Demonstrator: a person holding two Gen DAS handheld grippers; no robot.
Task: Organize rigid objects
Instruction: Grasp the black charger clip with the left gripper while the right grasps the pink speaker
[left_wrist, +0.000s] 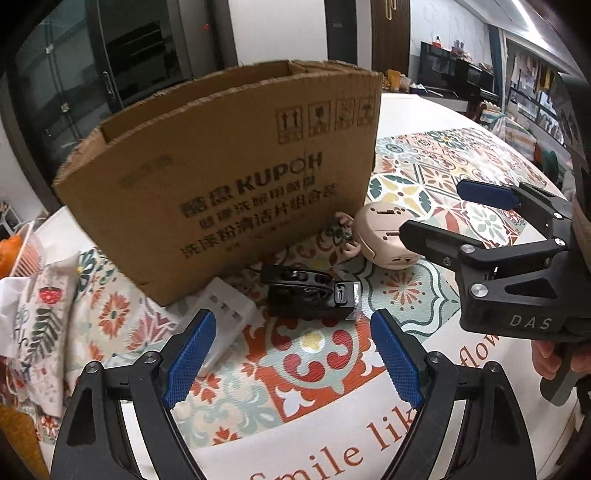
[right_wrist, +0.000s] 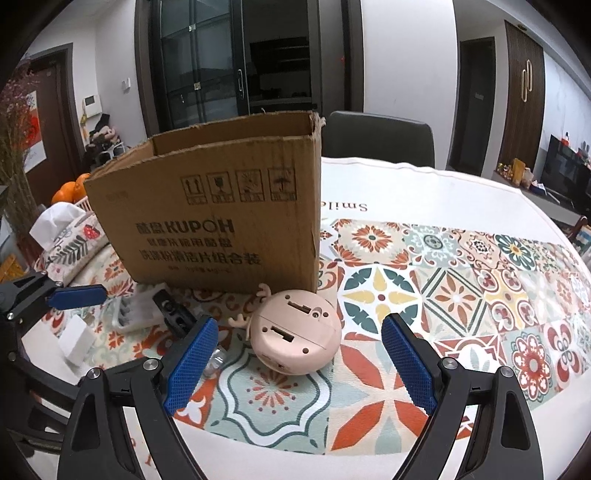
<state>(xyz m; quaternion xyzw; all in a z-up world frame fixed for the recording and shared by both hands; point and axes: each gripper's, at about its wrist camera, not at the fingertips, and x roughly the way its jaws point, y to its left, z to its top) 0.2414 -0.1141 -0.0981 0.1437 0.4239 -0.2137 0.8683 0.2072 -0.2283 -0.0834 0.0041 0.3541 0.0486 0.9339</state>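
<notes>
Patterned cloth covers the bench (right_wrist: 461, 192), with an open cardboard box (right_wrist: 221, 206) standing upper centre (presumably the destination). Left gripper (left_wrist: 291, 358) frames the black device (left_wrist: 310, 293); right gripper (right_wrist: 297, 363) frames the pink round toy (right_wrist: 295, 332). Both jaws gape wide, empty.

The cardboard box (left_wrist: 229, 177) carries "KUPOH" in bold on its front wall, with lines of Chinese characters below it that are too blurred to read, and four handling symbols above it; beside the box, the tablecloth (left_wrist: 332, 435) reads "Smile lik" and "flow"; the right claw (left_wrist: 432, 218) body bears "DAS".
</notes>
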